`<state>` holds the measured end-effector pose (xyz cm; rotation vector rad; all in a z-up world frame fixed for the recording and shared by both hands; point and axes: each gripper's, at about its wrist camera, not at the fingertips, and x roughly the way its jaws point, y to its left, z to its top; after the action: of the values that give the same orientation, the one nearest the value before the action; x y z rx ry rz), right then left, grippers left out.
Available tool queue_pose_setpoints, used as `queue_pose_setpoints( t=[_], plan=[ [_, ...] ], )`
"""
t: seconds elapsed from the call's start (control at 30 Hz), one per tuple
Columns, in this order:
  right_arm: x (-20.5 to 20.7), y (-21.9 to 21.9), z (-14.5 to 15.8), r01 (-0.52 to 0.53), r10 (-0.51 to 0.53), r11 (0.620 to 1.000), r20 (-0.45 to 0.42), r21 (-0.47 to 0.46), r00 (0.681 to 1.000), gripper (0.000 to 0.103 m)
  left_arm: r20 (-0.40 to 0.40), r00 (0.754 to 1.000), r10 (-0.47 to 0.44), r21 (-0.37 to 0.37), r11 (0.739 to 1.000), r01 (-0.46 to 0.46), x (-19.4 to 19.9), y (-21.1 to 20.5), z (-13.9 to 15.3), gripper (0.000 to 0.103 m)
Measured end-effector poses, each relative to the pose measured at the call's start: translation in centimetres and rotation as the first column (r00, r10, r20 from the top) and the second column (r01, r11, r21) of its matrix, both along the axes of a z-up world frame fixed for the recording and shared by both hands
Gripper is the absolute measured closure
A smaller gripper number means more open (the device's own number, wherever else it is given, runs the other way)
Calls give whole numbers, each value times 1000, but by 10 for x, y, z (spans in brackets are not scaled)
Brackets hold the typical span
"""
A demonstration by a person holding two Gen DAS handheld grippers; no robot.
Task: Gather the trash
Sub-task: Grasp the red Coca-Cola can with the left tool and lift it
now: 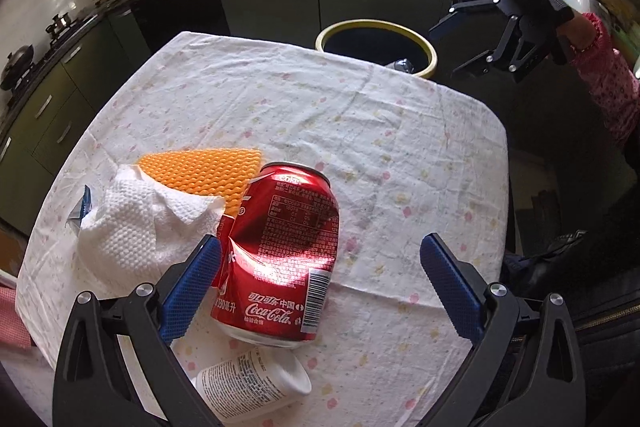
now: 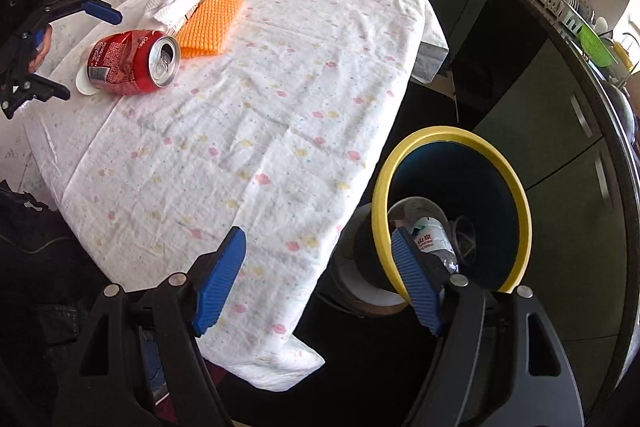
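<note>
In the left wrist view the left hand-held gripper is spread wide at the bottom of the frame, its left pad just beside a dented red can lying on the cloth-covered tabletop, with a crumpled paper towel and an orange sponge to its left and a small white bottle below it. The right hand-held gripper is also spread and empty, low in the right wrist view, over the tabletop's edge and a yellow-rimmed bin that holds a plastic bottle.

Glossy dented metal can — wrinkled cloth tablecloth, embossed paper towel.
</note>
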<state>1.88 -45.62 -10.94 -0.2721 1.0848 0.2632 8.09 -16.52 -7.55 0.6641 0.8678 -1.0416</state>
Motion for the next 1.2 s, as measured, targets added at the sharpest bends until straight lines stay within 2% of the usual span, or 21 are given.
queue_pose_setpoints(
  t=[0.43,0.73,0.8,1.0,1.2],
  plan=[
    [-5,3,-7,38,-37,998,-25,41,999,32,33,999,-18,89,996,15,12,-19,-19,5],
    [-6,3,-7,52,-51,997,-24,51,998,32,63,998,-12,162,987,2,15,-33,-36,21],
    [-7,2,-7,56,-55,997,-23,53,998,32,61,998,-10,175,985,-1,16,-35,-39,31],
    [-11,-3,-4,78,-77,995,-12,66,997,32,52,998,-16,177,984,7,13,-36,-38,32],
    [-15,-12,-2,104,-105,991,4,84,994,32,68,997,-33,138,990,23,3,-42,-13,32]
  ],
)
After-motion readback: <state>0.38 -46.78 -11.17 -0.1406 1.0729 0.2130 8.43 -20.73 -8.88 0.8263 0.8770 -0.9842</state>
